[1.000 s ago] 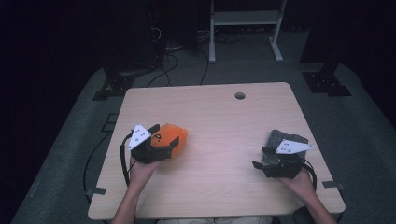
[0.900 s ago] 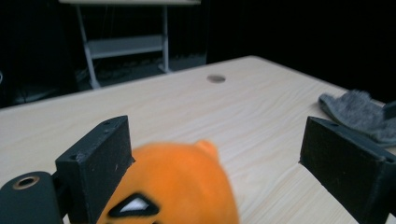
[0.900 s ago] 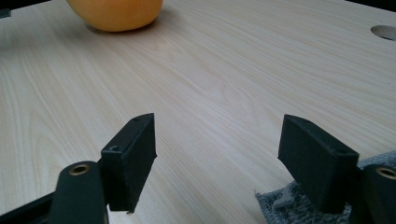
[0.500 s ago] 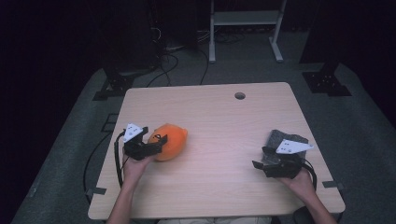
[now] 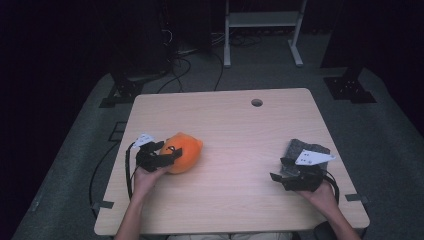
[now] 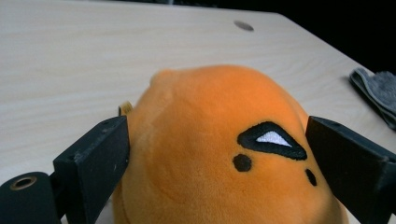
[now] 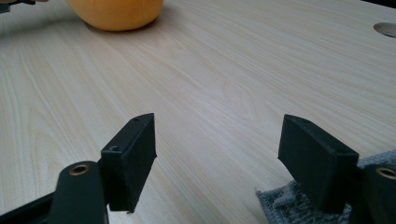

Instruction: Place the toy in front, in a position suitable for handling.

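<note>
Orange plush toy, round and soft with a stitched black-and-white eye and small black dots, sits between the two black jaws of the left gripper. Those jaws stand wide, one at each flank of the plush; the near one looks to be touching the fabric, the far one touching or just off it, and the fur shows no dent, so I judge this a grip being set or let go rather than a firm clamp. Straddling the widest part of the body makes sense: a soft ball squeezed off-centre would squirt out sideways.

In the high view the toy rests on the left half of the pale wooden table, with the left gripper pressed in from the person's side and the left hand behind it. It sits flat on the wood, not lifted.

The right gripper has its jaws apart with nothing between them, only bare tabletop, and the orange toy is well away at the far side of its view. It rests low near the table's right edge, apparently parked. Under and just beside its right jaw lies a grey folded felt cloth, seen too in the high view just ahead of that gripper. A round cable hole marks the table's far side.
</note>
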A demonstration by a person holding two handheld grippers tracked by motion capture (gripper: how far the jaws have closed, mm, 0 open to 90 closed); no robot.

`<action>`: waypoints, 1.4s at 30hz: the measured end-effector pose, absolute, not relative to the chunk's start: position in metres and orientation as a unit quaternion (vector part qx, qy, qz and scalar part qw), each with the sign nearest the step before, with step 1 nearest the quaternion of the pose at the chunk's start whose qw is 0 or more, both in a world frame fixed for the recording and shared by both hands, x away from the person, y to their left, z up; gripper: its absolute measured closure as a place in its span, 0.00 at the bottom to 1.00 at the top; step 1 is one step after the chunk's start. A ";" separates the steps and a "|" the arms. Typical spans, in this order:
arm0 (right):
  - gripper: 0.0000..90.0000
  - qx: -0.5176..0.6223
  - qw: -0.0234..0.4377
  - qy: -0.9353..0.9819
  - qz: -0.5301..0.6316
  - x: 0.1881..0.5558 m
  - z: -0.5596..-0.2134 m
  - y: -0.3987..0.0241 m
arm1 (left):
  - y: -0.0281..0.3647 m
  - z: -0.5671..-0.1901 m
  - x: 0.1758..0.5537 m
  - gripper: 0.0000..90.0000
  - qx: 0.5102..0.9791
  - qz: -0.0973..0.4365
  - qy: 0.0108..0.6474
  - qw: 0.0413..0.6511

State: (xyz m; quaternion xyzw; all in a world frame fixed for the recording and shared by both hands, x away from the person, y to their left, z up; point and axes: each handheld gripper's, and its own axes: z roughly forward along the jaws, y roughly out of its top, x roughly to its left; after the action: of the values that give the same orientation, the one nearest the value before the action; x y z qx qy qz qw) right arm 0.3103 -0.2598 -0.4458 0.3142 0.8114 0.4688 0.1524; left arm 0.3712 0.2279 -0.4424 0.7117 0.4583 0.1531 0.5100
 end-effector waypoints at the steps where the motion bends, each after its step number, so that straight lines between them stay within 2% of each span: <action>1: 0.29 0.315 0.152 0.811 0.470 0.310 -0.446 -0.260 | 0.227 -0.442 0.369 0.09 0.716 0.156 0.453 0.507; 9: 0.29 0.313 0.154 0.811 0.469 0.309 -0.445 -0.260 | 0.217 -0.435 0.362 0.33 0.743 0.186 0.429 0.479; 16: 0.29 0.314 0.153 0.810 0.471 0.310 -0.445 -0.260 | 0.208 -0.430 0.356 0.46 0.742 0.212 0.415 0.482; 25: 0.29 0.318 0.157 0.805 0.475 0.311 -0.444 -0.263 | 0.192 -0.423 0.350 0.47 0.728 0.192 0.399 0.523; 30: 0.29 0.321 0.161 0.802 0.477 0.310 -0.443 -0.265 | 0.163 -0.417 0.343 0.47 0.741 0.182 0.365 0.534; 38: 0.29 0.331 0.167 0.793 0.483 0.311 -0.441 -0.273 | 0.106 -0.425 0.333 0.46 0.765 0.136 0.310 0.549; 42: 0.29 0.335 0.167 0.790 0.485 0.311 -0.441 -0.275 | 0.085 -0.436 0.328 0.43 0.787 0.119 0.288 0.533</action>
State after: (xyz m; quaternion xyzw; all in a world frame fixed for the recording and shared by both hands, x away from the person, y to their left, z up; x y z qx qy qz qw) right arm 0.3106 -0.2747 -0.4412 0.3354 0.7904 0.4846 0.1671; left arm 0.3284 0.0853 -0.4360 0.7868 0.2877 0.1191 0.5329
